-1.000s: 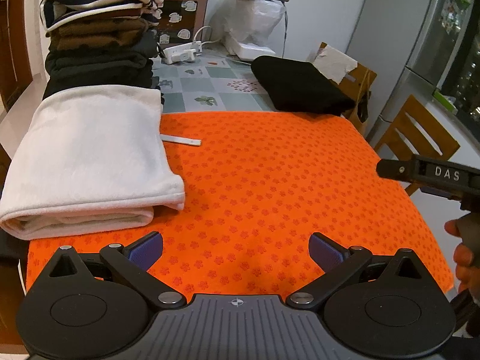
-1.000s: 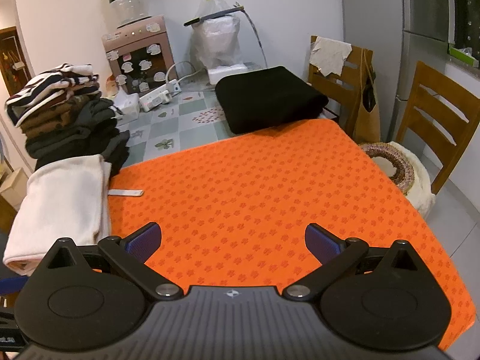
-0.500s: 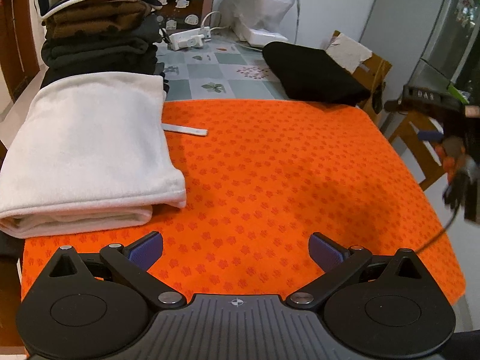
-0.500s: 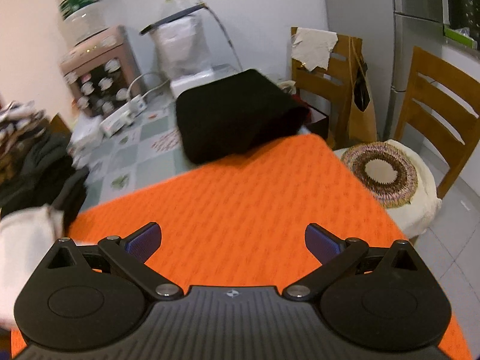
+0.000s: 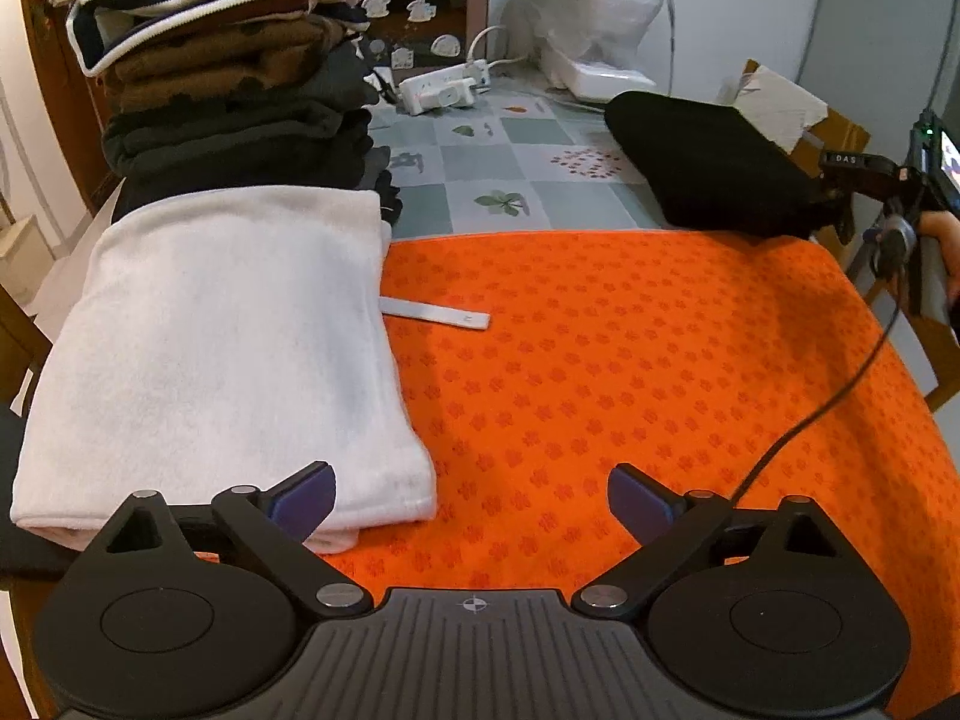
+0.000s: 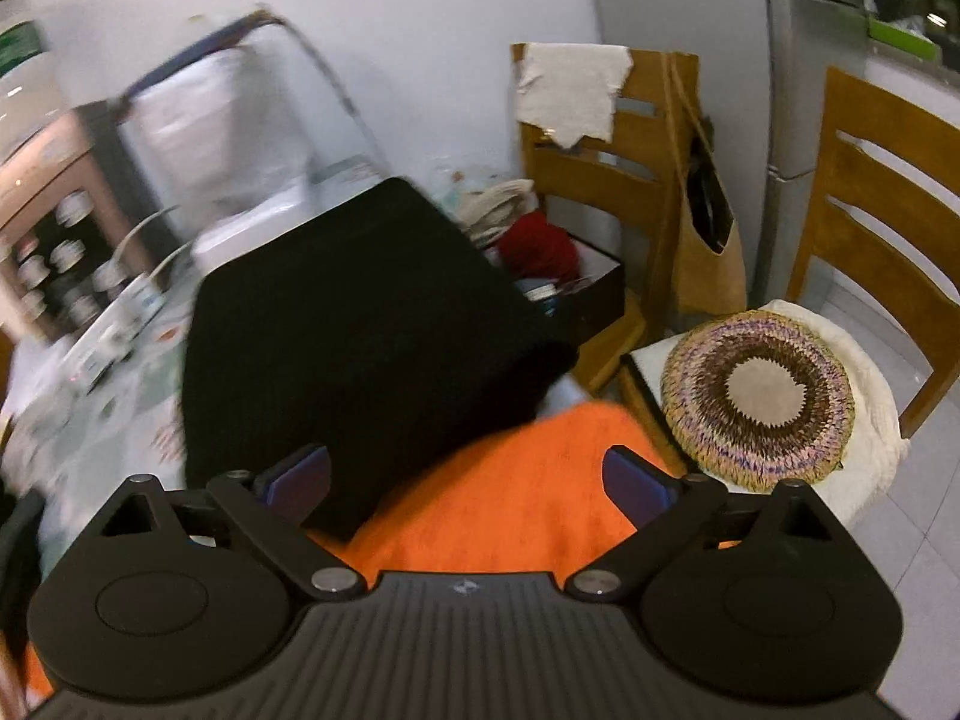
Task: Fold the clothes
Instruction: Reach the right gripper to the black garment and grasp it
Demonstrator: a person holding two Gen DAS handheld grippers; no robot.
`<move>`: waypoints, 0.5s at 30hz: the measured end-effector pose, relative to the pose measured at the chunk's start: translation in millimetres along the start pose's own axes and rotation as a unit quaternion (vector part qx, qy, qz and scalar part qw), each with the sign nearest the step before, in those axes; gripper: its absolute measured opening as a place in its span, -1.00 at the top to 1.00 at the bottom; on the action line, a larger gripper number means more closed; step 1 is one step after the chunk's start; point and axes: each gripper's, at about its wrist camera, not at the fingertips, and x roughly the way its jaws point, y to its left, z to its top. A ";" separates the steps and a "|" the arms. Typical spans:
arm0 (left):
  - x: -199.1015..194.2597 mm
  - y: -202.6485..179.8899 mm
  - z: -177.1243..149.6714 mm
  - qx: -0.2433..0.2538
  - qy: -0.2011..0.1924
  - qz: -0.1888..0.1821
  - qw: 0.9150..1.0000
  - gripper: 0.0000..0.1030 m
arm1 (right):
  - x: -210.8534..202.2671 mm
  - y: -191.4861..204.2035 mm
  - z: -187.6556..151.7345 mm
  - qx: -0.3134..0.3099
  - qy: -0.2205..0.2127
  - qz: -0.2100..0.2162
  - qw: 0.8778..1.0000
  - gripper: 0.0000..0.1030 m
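Orange cloth (image 5: 630,372) under both tools lies bare. Right gripper (image 6: 468,483), jaws wide and empty, has swung from mid-table toward the folded black garment (image 6: 360,324) at the far corner, probably reaching for it. Left gripper (image 5: 471,495) hangs open beside the folded white garment (image 5: 228,348).

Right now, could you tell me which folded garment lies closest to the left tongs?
The white folded garment, lying on the orange mat's left side just ahead of the left tongs; the black folded one and the stacked pile sit farther back.
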 end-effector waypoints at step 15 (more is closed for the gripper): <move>15.0 1.9 14.0 0.010 -0.009 0.009 1.000 -0.75 | 51.7 17.2 36.3 -0.044 -0.035 0.013 0.998 0.51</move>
